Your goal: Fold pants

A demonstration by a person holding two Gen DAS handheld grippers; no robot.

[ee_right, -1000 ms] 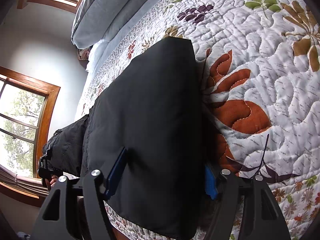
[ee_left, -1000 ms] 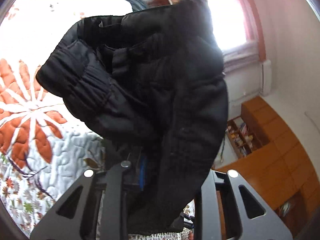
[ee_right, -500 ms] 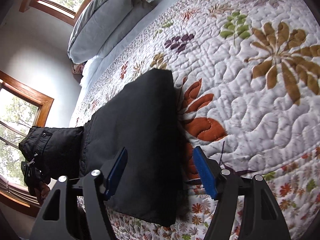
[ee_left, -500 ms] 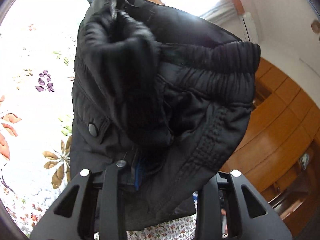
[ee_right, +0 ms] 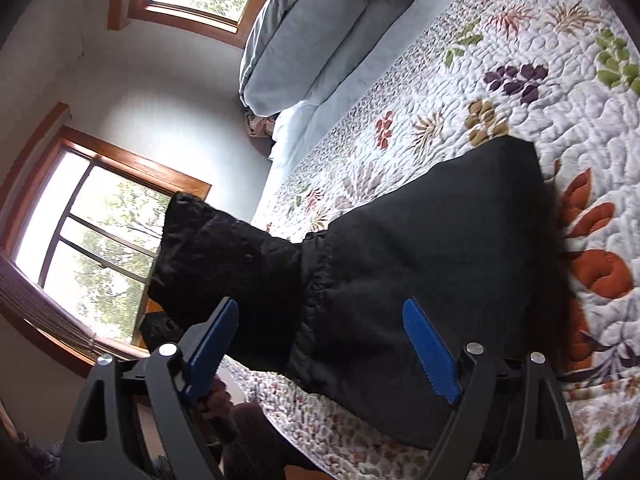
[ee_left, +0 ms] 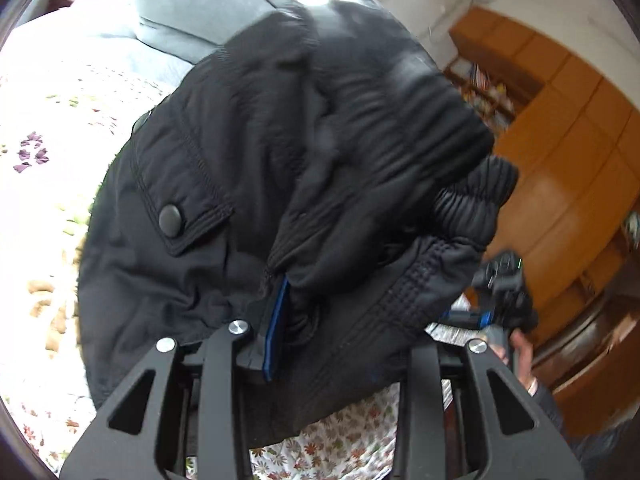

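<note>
I am holding the waistband end of the black pants [ee_left: 280, 184] in my left tongs [ee_left: 320, 344], which are clenched on the fabric; one blue finger pad [ee_left: 276, 320] is showing at a fold, and the other finger is lying hidden under the cloth. The gathered elastic waistband [ee_left: 472, 196] and a pocket flap with a snap button [ee_left: 172, 216] are bunching up in front of the left wrist camera, raised clear of the bed [ee_left: 48, 120]. In the right wrist view, the rest of the pants [ee_right: 440, 248] is lying flat on the floral quilt [ee_right: 540, 80] near the edge of the bed, with the lifted waistband end [ee_right: 224, 248] hanging out past that edge toward the window [ee_right: 92, 232]. My right tongs [ee_right: 324, 344] are released, with both blue pads [ee_right: 428, 352] spread wide and hovering over the flat part of the pants; I cannot tell whether they are touching the fabric. Grey pillows [ee_right: 304, 32] are sitting at the head of the bed, well apart from the pants. A wooden cabinet [ee_left: 560, 152] is standing beyond the bed in the left wrist view.
</note>
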